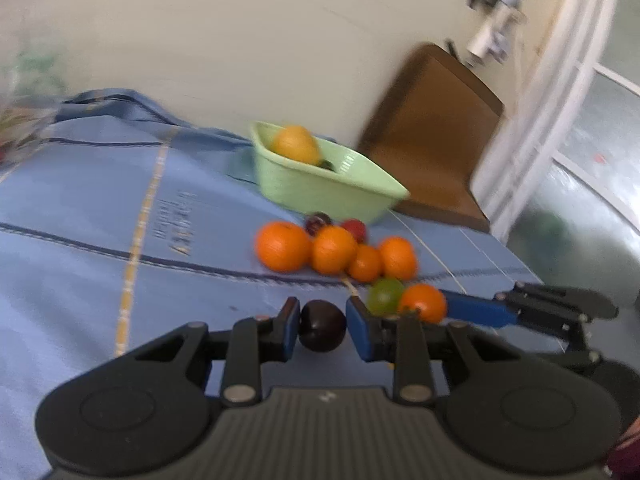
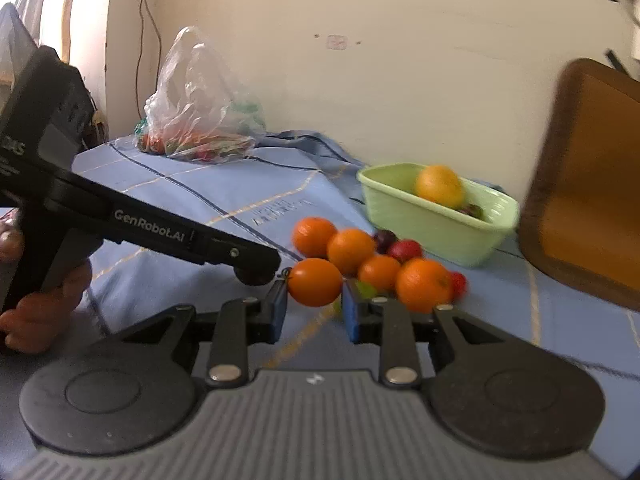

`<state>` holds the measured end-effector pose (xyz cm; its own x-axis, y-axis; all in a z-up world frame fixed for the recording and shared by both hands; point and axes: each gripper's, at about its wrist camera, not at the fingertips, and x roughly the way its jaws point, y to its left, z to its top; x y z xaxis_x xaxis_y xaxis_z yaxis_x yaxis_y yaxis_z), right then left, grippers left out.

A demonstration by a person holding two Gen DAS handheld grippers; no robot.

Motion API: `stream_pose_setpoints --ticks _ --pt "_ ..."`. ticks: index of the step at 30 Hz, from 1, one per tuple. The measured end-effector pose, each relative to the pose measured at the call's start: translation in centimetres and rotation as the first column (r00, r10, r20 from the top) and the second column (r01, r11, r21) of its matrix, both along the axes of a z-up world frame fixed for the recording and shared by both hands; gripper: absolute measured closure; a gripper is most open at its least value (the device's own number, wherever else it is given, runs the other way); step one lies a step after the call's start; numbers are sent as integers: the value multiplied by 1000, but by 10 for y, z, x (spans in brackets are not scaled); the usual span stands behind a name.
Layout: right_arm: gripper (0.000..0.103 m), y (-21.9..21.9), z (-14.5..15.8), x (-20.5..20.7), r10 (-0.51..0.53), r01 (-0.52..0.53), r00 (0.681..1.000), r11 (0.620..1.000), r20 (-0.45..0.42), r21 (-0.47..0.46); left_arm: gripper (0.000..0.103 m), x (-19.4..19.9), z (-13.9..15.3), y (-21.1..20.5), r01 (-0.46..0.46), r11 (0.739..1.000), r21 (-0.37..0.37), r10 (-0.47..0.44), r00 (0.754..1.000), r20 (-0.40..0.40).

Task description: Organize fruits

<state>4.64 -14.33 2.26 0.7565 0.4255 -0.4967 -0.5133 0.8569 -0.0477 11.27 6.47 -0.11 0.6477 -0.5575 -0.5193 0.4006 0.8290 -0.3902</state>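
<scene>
Fingers of left gripper (image 1: 323, 328) closed on dark plum (image 1: 322, 325), lower centre of left wrist view, pads pressed against both sides; plum appears raised just clear of blue cloth (image 1: 100, 216) covering bench. Fingers of right gripper (image 2: 315, 305) closed on orange (image 2: 314, 282), lower centre of right wrist view, stem end turned toward left pad. Same orange visible in left wrist view at centre right, with green fruit (image 1: 385, 296) just beside it.

Beyond both grippers, cluster of loose oranges (image 1: 332, 250) at frame centre, touching one another, with small dark and red fruits tucked behind. Farther back, green basket (image 1: 320, 188) near wall, upper centre, already containing one yellow-orange fruit (image 1: 296, 145) plus a small dark fruit, barely visible. Plastic bag (image 2: 200, 112) with more produce at far bench edge, upper left of right wrist view.

Progress, as judged: early stage. Two fruits binned, two in grasp, at least seven remaining on cloth.

Orientation: plum and orange near-round, no usable long axis. Basket long axis running from upper left to lower right in left wrist view, opening upward.
</scene>
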Motion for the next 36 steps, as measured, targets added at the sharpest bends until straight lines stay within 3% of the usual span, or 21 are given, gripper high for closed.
stream_pose_setpoints --ticks 7,11,16,19,36 --pt "71 -37 -17 -13 -129 130 988 992 -84 6 76 -15 0 -28 144 985 98 -148 988 39" --pt "70 -36 -22 -17 -139 141 987 990 -83 16 72 -18 0 -34 132 982 138 -141 989 54" --pt "68 -36 -23 -16 -144 146 986 989 -85 18 59 -16 1 -29 102 986 134 -109 993 51" --pt "60 -41 -23 -15 -157 161 983 986 -97 33 52 -19 3 -28 100 986 134 -111 991 73" --pt "55 -40 -24 -16 -151 154 984 988 -97 29 52 -35 7 -31 123 974 192 -148 981 123"
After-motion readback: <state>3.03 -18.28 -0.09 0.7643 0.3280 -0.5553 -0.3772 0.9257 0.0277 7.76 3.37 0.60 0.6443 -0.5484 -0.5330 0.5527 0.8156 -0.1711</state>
